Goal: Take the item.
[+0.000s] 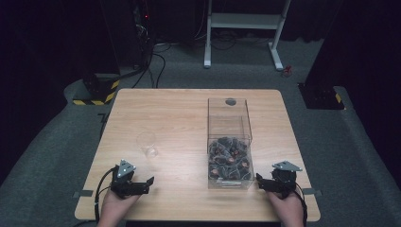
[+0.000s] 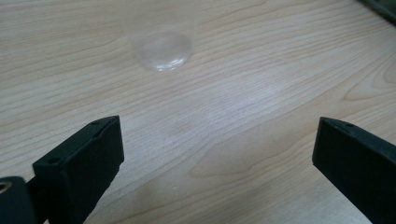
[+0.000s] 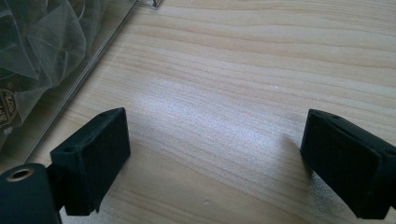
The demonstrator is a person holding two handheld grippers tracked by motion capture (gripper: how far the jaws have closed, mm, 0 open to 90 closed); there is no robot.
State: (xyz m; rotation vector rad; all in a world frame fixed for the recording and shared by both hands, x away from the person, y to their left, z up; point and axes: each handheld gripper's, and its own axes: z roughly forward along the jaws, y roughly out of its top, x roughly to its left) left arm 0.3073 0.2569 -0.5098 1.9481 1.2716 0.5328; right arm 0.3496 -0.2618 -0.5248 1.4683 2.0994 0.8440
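Fingers spread wide on both grippers, holding nothing, at the near edge of the table.

We had the left gripper pointed at the clear cup, upright and well ahead of it, and the right gripper just beside the clear box of wrapped packets. We judged nothing was started yet; next we needed to reach into the box for a packet.

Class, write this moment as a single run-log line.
left gripper: open, empty, near clear cup | right gripper: open, empty, beside clear box of wrapped packets | table: nothing grasped
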